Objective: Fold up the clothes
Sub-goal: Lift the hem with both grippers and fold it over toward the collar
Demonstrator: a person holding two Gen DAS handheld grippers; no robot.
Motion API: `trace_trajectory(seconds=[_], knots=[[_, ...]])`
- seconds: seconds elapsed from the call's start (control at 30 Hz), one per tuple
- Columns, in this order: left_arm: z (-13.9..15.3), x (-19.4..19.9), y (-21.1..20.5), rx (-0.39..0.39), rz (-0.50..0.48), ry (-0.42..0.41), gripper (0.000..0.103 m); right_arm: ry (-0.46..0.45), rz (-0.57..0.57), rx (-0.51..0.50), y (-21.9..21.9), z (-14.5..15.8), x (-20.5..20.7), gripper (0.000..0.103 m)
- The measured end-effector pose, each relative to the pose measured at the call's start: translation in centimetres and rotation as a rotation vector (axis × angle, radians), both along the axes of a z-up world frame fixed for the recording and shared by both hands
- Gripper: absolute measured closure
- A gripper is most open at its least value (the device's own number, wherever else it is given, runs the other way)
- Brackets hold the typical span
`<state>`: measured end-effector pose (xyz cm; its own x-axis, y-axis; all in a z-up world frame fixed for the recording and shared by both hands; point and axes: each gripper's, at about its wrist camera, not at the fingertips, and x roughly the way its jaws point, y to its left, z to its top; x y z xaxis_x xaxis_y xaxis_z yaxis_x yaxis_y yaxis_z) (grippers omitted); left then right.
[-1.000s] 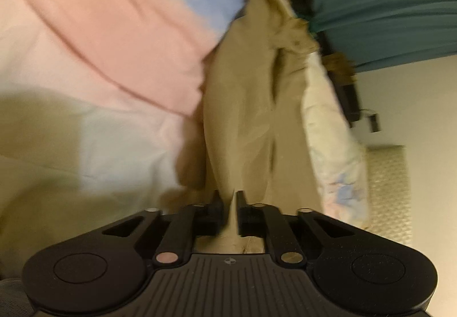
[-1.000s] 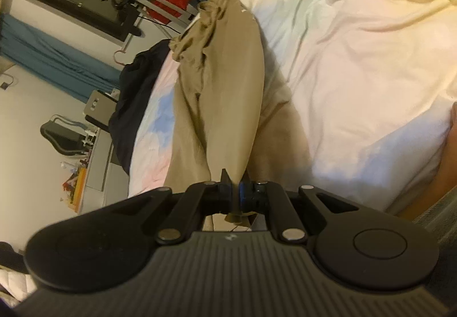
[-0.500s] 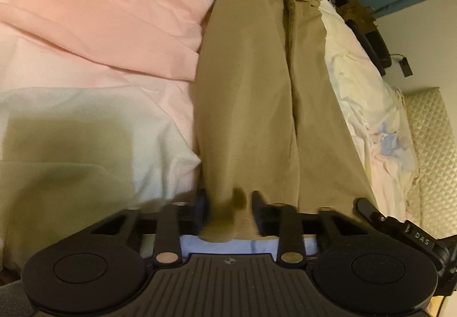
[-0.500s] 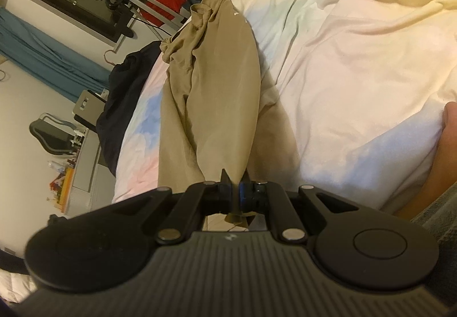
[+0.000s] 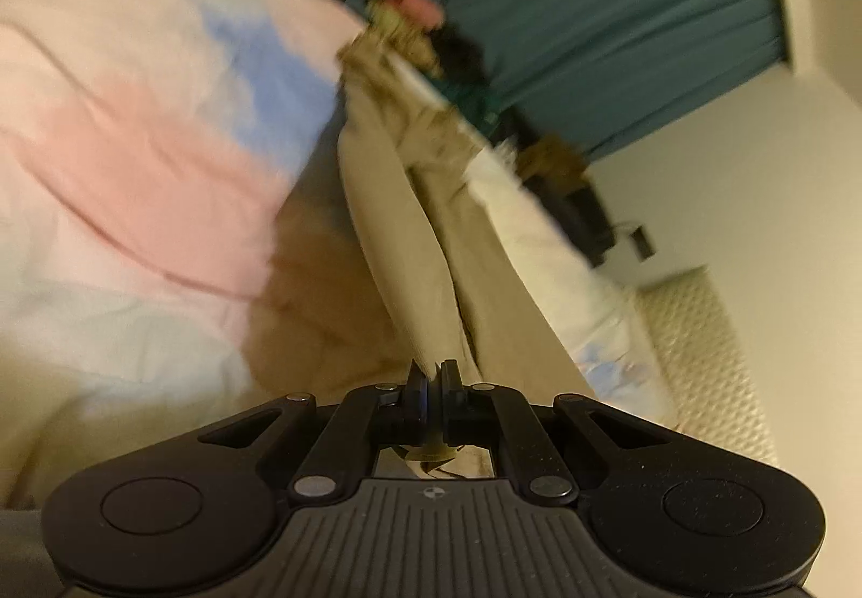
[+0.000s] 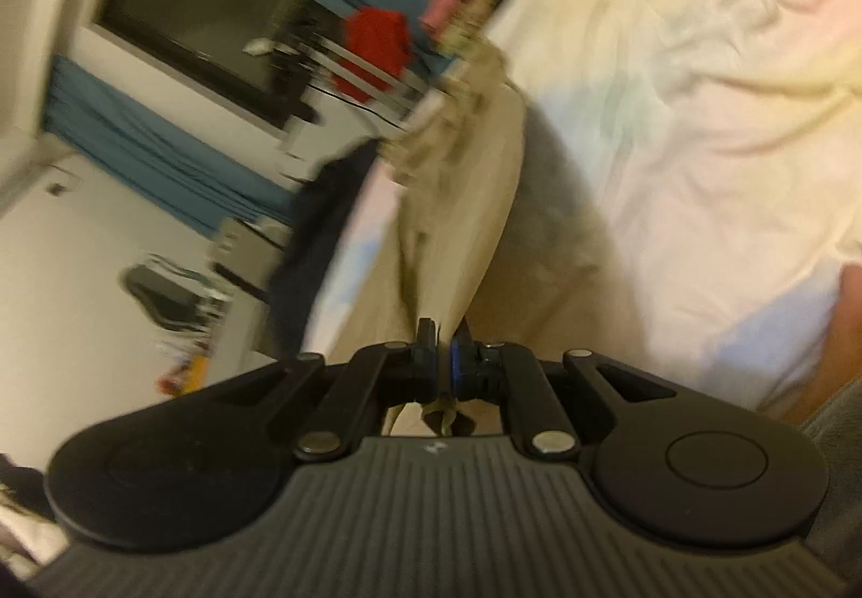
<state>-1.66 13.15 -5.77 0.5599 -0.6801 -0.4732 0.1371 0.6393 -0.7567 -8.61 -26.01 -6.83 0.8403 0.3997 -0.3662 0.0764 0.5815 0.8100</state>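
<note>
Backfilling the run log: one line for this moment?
phase: lifting | left gripper: shut on khaki trousers hem | right gripper: shut on other hem | waistband on pastel bedsheet | both views blurred

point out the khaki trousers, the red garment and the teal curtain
khaki trousers (image 5: 425, 242), left wrist view, on the leg stretching away from the tongs
red garment (image 6: 374, 46), right wrist view, on its middle
teal curtain (image 5: 609, 16), left wrist view, on its pleats

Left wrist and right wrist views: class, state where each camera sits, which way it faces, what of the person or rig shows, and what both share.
Left wrist: sits on the left gripper, facing along its fingers over the trousers toward the curtain; only the gripper shows.
Right wrist: sits on the right gripper, facing along the trousers toward a window; gripper and bare skin show.
Shared: trousers, bed sheet, red cloth.
</note>
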Motion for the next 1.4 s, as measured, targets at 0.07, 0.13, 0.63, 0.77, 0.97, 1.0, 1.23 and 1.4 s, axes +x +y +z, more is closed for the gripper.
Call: trace_trajectory(seconds=[0.07,0.13,0.63,0.77,0.97,1.0,1.23,1.4], knots=[[1.7,-1.3,0.6,-0.027,0.003,-0.030,0.099,-0.044,0.013,-0.009,0.0,1.7,-1.2,0.095],[3.2,-2.8,1.2,-0.047,0.001,-0.058,0.099,-0.071,0.024,-0.027,0.1,3.1,-2.5,0.095],[4.4,1.6,-0.7,-0.037,0.121,0.006,0.099,-0.035,-0.068,-0.093,-1.4,3.5,2.2,0.095],[5.8,8.0,-3.2,0.084,0.181,-0.048,0.099,-0.022,-0.132,-0.151,-1.4,3.9,8.9,0.095],[5.0,15.6,-5.9,0.238,0.237,-0.105,0.099,0.002,-0.143,-0.278,-0.3,2.5,17.0,0.095],[4.6,16.6,-6.0,0.258,0.239,-0.114,0.099,0.009,-0.133,-0.287,-0.3,1.9,18.1,0.095],[-0.8,21.3,-7.3,0.385,0.192,-0.157,0.098,0.026,-0.091,-0.389,-0.4,-3.3,23.4,0.095],[-4.7,24.6,-9.6,0.505,0.144,-0.173,0.098,0.039,-0.083,-0.513,0.1,-6.0,26.7,0.095]])
